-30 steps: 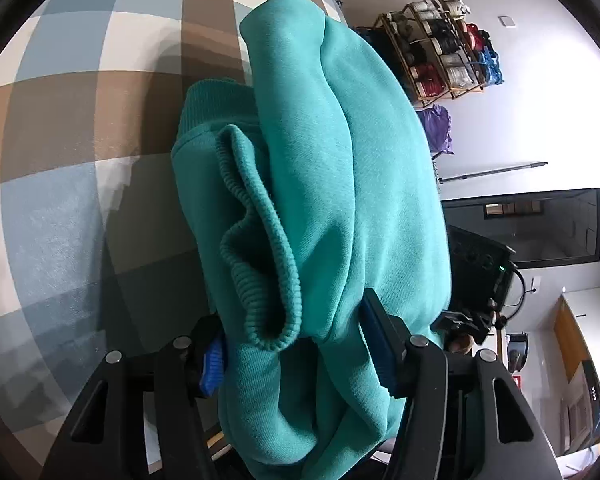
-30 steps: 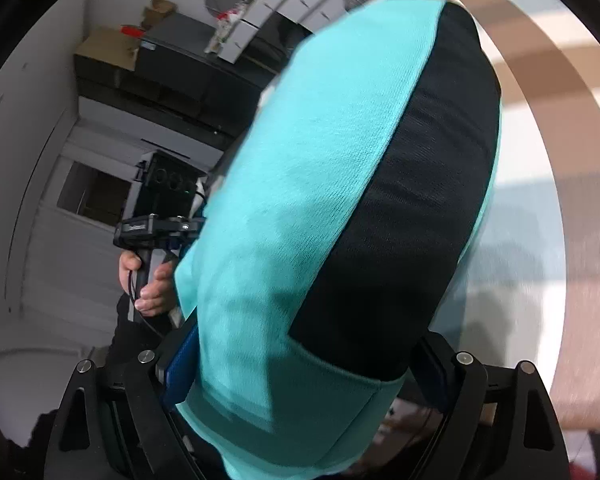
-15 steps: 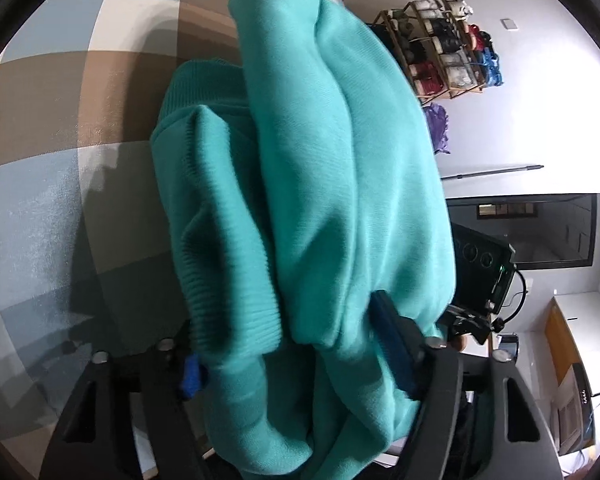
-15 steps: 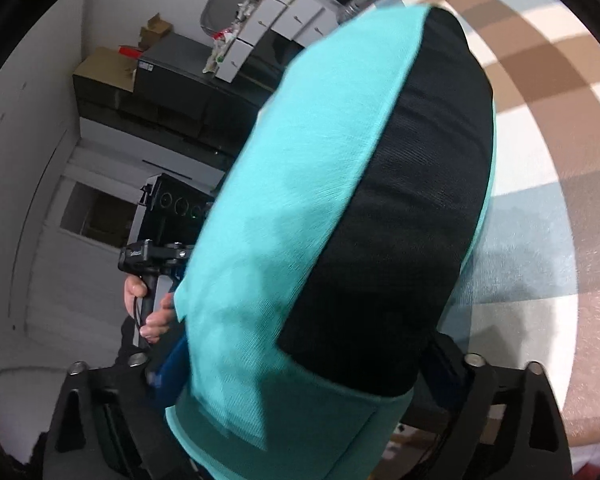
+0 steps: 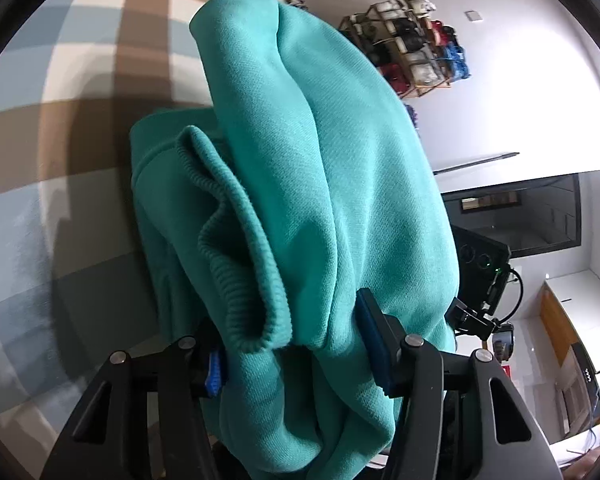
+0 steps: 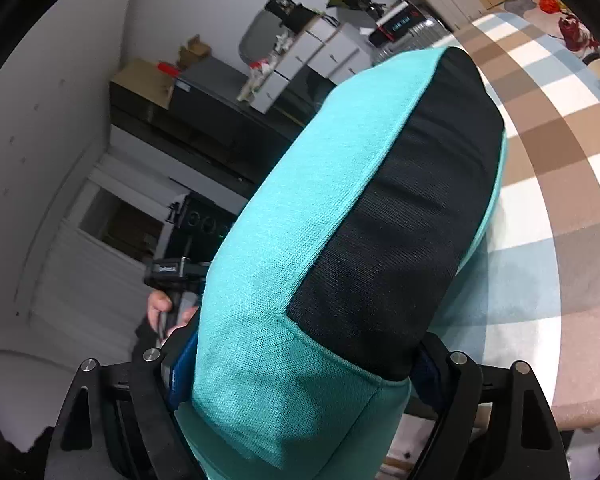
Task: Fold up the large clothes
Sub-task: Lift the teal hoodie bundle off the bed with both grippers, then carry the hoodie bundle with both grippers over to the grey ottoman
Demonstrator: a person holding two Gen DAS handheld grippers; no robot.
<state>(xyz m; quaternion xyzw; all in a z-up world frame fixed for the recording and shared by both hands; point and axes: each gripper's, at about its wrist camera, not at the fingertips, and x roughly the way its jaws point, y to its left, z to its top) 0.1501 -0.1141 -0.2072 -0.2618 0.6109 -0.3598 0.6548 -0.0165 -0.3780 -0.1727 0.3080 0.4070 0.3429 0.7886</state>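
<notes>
A bulky folded teal sweatshirt hangs lifted over the brown, blue and white checked cloth. A ribbed cuff droops at its near left. My left gripper grips the bundle's near end, jaws closing, blue pads pressed into the fabric. In the right wrist view the sweatshirt shows a black panel. My right gripper holds that end, jaws closing on the thick fabric between the pads. A hand carries the left gripper behind the bundle.
The checked cloth spreads under and beyond the garment. A shoe rack stands by the white wall. A black device, a dark cabinet and white drawers lie past the surface's edge.
Both grippers have risen with the sweatshirt, so more of the room shows behind it. The ribbed cuff has flopped back out on the left.
</notes>
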